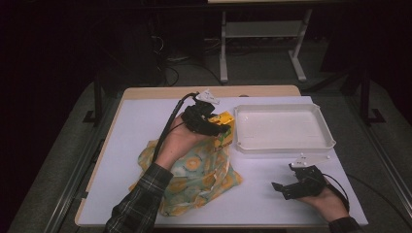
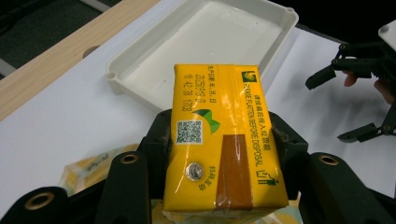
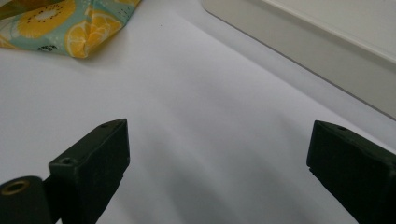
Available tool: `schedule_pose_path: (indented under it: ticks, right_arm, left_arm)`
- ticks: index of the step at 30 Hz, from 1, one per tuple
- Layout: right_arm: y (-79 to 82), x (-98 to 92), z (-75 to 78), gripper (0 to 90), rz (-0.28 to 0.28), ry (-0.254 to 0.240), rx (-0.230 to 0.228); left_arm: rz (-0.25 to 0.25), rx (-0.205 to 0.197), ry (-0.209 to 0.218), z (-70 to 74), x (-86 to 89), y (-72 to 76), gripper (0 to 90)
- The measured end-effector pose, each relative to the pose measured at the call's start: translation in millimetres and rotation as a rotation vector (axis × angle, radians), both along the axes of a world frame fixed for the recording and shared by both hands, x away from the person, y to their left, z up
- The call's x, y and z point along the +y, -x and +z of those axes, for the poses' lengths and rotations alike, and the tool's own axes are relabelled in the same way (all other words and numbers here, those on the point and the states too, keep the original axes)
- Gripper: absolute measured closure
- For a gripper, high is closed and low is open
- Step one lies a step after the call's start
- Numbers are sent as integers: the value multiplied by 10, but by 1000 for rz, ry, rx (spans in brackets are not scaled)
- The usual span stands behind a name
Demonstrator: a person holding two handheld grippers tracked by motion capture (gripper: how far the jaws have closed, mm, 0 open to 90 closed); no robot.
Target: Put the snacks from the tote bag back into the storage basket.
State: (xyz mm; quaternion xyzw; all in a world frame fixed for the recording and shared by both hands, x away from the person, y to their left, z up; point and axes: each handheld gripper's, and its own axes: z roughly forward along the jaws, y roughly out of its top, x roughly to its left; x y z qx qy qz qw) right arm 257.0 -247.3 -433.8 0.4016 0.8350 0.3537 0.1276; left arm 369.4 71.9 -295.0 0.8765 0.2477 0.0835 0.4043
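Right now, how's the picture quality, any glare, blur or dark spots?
High view: surroundings dark, white table brightly lit. Left gripper view: sharp, with glare streaks on the yellow carton. Right gripper view: its own jaws blurred up close, fruit-print bag and tray soft.

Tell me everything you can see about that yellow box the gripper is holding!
The yellow drink carton is a small rectangular box with a glossy surface. Its upper face shows a QR code, a green logo, a brown stripe, a round silver foil straw hole and black print. The left gripper holds it by its two sides, clamped between the black jaws. It is lifted above the fruit-patterned cloth bag, beside the white plastic tray, pointing toward that tray.
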Motion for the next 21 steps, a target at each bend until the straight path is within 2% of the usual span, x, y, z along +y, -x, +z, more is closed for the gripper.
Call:
schedule_pose_path:
  ticks: [9,21]
  right_arm:
    - [6,-1,4,54,-5,-7,3]
    - [2,2,7,54,5,-5,-8]
  left_arm:
    - [-12,-15,2,19,-194,-68,514]
    - [-19,-18,13,-50,-449,-168,514]
